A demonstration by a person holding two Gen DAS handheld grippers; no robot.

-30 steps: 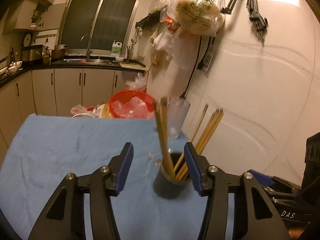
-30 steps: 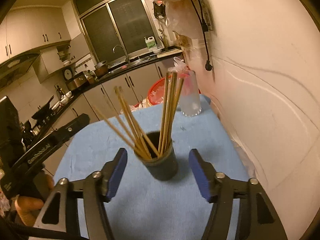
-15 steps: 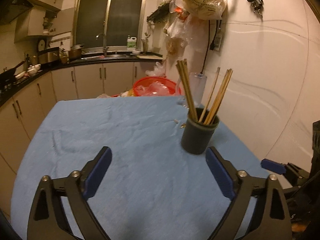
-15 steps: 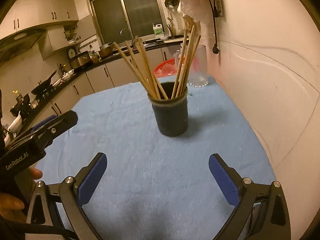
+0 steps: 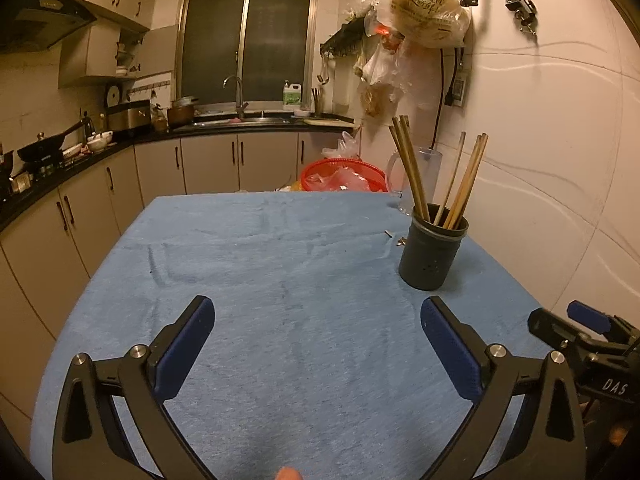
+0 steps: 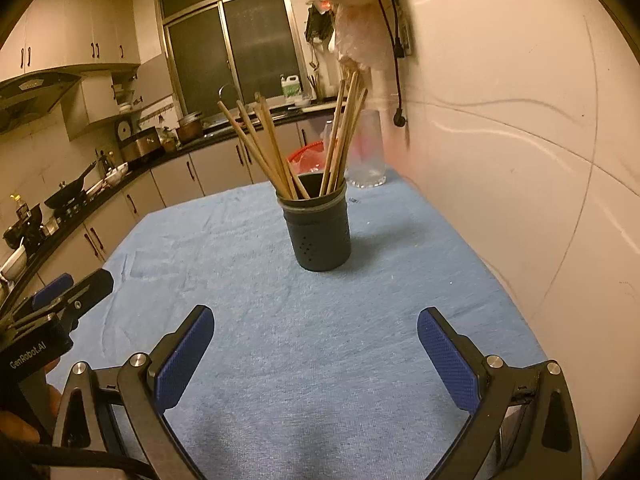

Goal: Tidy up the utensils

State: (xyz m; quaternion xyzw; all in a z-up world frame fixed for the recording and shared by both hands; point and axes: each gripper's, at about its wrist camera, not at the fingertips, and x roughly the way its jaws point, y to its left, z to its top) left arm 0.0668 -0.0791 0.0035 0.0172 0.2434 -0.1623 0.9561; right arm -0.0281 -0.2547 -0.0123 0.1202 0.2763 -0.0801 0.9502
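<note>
A dark grey utensil holder (image 5: 432, 254) stands upright on the blue cloth (image 5: 280, 280) near the wall, with several wooden chopsticks (image 5: 412, 172) leaning out of it. It also shows in the right wrist view (image 6: 319, 228) with the chopsticks (image 6: 272, 148) fanned to both sides. My left gripper (image 5: 316, 312) is open and empty, well back from the holder. My right gripper (image 6: 314, 324) is open and empty, facing the holder from a short distance. The right gripper also shows at the right edge of the left wrist view (image 5: 588, 320).
A clear plastic pitcher (image 5: 416, 176) stands behind the holder by the wall. A red basket (image 5: 344, 176) sits past the table's far edge. Small crumbs (image 5: 394, 238) lie on the cloth left of the holder. Bags (image 5: 428, 12) hang on the wall above.
Both grippers have pulled back from the utensil holder and opened wide. The holder with its chopsticks stays standing on the cloth.
</note>
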